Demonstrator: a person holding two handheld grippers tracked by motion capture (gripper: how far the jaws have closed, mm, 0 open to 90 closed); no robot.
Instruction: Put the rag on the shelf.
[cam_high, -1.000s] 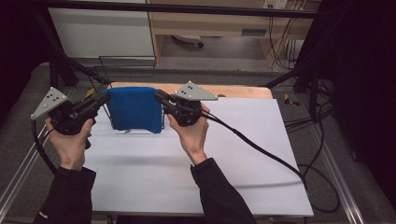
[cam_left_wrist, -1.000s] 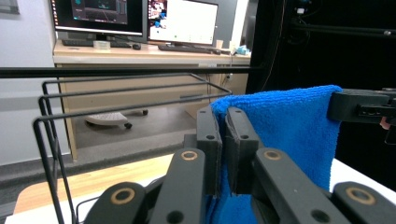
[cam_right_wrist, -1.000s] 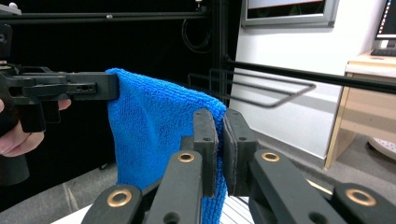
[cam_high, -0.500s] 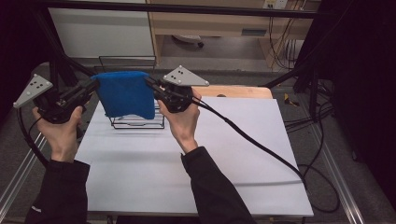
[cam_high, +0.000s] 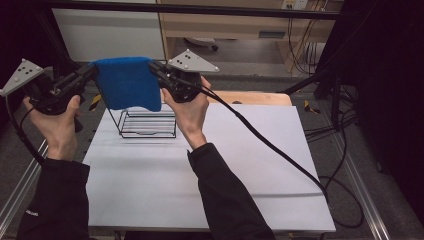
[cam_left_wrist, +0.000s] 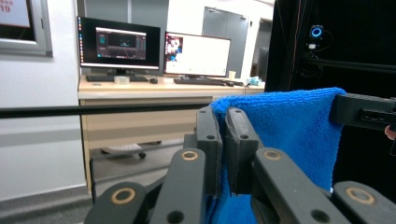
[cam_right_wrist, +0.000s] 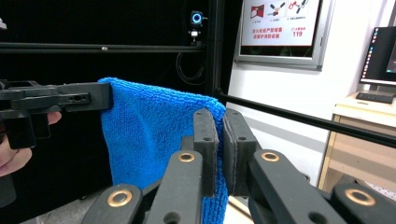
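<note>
In the high view, the upper part of the wire rack (cam_high: 148, 123) is covered by the hanging blue towel (cam_high: 127, 82), and the rack's far side cannot be made out. The towel's lower edge is cut off at the bottom of both gripper views, and the fingertips of the left gripper (cam_high: 93, 71) are lost in the cloth's left corner.

The rack stands at the upper left of the white table (cam_high: 250, 165), below the towel and apart from it. A black cable (cam_high: 260, 137) is seen running from the right gripper (cam_high: 153, 67) across the table towards the lower right. In the left gripper view, two monitors (cam_left_wrist: 156, 49) on a wooden desk (cam_left_wrist: 140, 88) are seen at the upper left.

The towel is held in the air at the upper left of the high view, stretched between the two grippers and draped downward. Its left top corner is clenched by the left gripper (cam_left_wrist: 223, 140), and its right top corner is clenched by the right gripper (cam_right_wrist: 220, 144); in each gripper view the cloth is seen pinched between the nearly closed jaws.
</note>
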